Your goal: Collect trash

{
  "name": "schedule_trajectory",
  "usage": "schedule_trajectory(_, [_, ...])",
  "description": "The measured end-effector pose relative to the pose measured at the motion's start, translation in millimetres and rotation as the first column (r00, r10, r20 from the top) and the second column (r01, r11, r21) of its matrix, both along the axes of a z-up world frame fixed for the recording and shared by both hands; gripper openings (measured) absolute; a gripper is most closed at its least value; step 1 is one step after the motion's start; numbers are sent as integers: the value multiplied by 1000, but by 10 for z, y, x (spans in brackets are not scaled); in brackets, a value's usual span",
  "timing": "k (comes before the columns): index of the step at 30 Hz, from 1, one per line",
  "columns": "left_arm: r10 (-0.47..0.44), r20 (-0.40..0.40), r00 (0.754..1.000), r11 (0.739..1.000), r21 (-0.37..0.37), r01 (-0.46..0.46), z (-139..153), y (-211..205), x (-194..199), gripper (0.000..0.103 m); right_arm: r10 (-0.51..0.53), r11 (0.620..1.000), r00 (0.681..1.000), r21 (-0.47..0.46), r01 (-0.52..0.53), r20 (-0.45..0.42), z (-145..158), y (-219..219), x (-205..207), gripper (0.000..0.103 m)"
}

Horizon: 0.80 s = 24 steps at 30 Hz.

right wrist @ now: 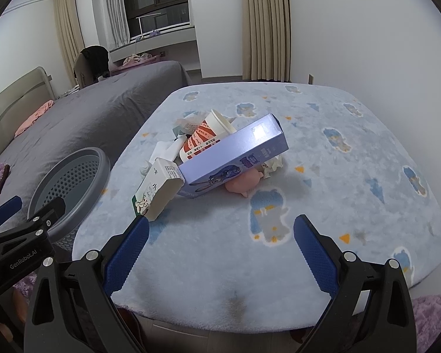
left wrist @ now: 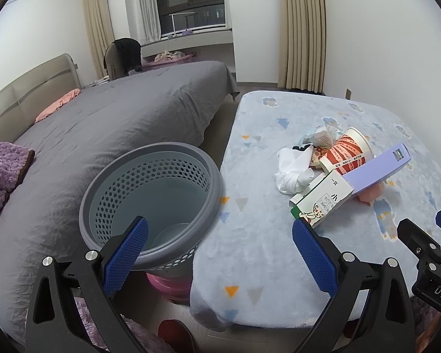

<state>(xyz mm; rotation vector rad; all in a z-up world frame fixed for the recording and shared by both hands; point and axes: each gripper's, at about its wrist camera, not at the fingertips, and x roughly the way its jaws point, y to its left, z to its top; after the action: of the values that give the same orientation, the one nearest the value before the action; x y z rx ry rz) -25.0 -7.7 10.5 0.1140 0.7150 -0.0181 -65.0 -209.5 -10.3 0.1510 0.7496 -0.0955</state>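
Both grippers are held wide apart and nothing is gripped, likely so a piece of trash can be picked next. The left gripper is kept above the gray basket, which is parked close against the blue blanket table, probably so trash can be dropped in with a short move. The right gripper is aimed at the pile, at about twelve o'clock. Nearest in the pile, a small white carton is seen, then a purple box leaned on a red paper cup. White tissue lies at ten o'clock of the carton. Only the left view shows inside the basket, where something round and pale is seen; only the right view shows the pink thing under the box well.
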Motion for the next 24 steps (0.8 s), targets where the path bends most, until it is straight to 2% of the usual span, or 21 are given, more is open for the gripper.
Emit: schedule_trajectory(24, [-1, -1, 1000, 1000, 2, 1, -1, -2, -1, 97, 1, 1000, 1000, -3, -1, 3, 20, 12, -11, 94])
